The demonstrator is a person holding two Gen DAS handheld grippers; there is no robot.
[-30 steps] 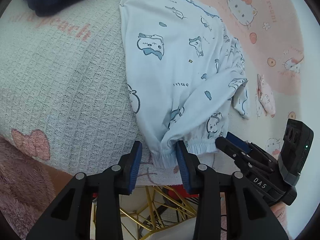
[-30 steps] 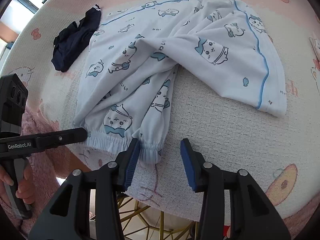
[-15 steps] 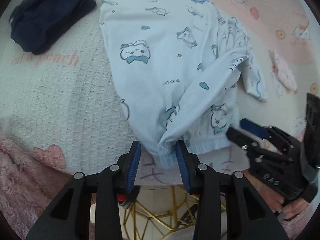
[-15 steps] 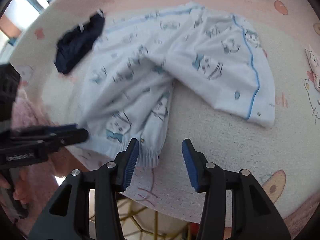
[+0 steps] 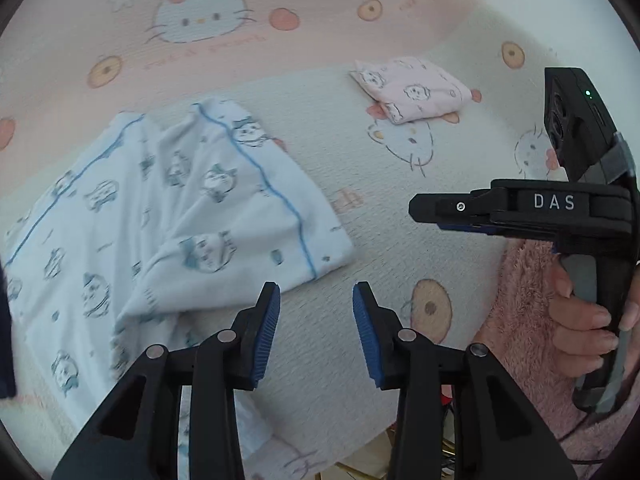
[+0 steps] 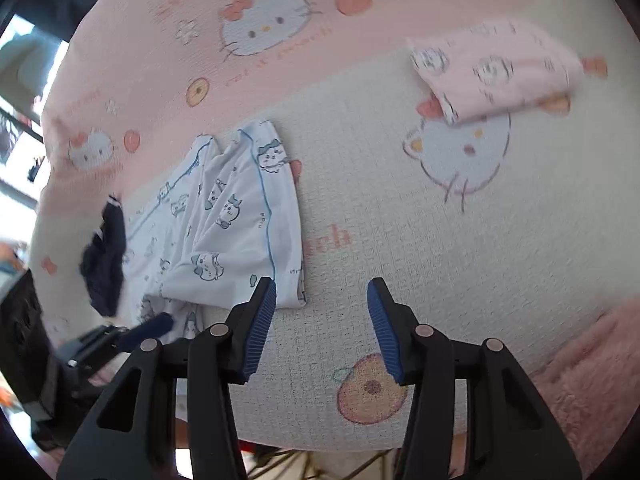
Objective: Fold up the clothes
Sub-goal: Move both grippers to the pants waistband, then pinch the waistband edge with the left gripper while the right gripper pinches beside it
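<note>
On the left lie the white pants (image 5: 168,216), spread on the blanket (image 5: 400,248). Our left gripper (image 5: 316,332) holds nothing, its fingers apart. Our right gripper (image 6: 322,328) is opening, also empty, probably to take the next edge.

White printed pyjamas (image 5: 172,216) lie at left; left gripper (image 5: 316,336), jaws apart and empty, bottom centre; right gripper (image 5: 424,206) at right edge

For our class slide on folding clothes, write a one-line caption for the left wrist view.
Left gripper open over the blanket, beside white pyjamas; folded pink cloth beyond.
</note>
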